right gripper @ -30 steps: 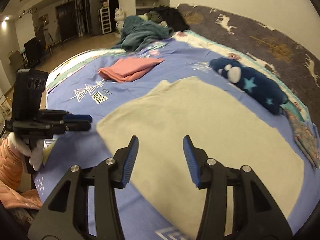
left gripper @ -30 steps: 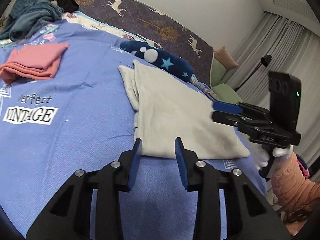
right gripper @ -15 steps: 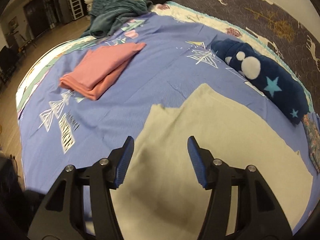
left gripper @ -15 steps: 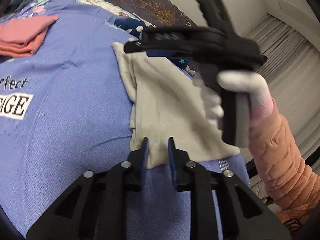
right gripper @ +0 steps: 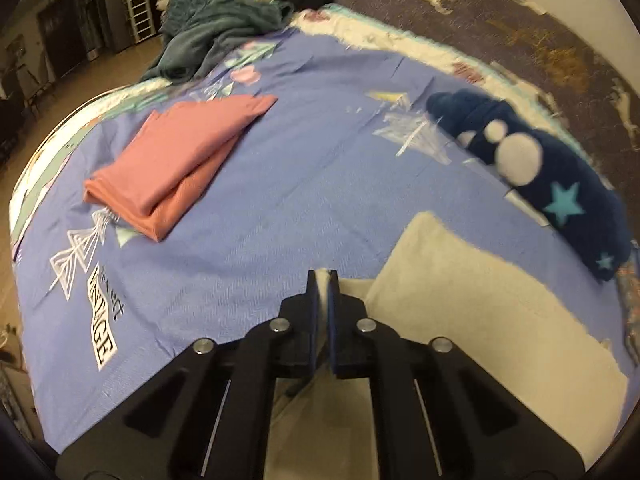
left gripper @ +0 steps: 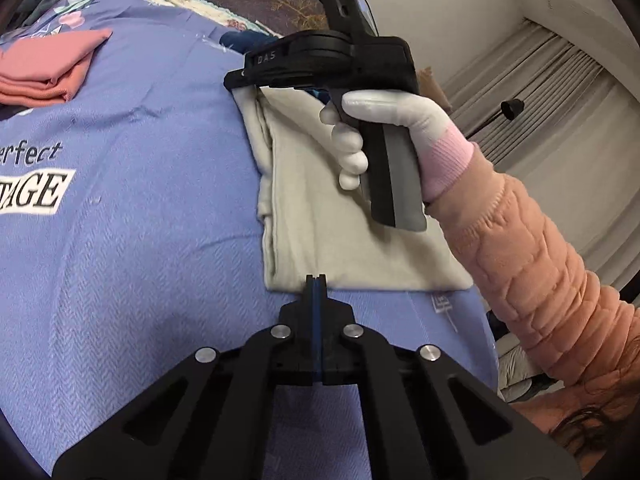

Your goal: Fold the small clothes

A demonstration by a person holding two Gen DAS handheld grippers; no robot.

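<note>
Left wrist view, left gripper point(left gripper: 315, 279) pinching cream garment point(left gripper: 320, 216) near edge, right gripper point(right gripper: 321, 274) clamped on its corner

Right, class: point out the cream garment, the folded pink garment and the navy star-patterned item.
cream garment point(left gripper: 340, 240), left wrist view, flat middle.
folded pink garment point(right gripper: 176, 160), right wrist view, top layer.
navy star-patterned item point(right gripper: 560, 184), right wrist view, beside star.

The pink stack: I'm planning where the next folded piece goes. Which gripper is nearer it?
Right. The right gripper grips the beige cloth's far corner, closer to the pink stack; the left gripper pinches the near edge.
</note>
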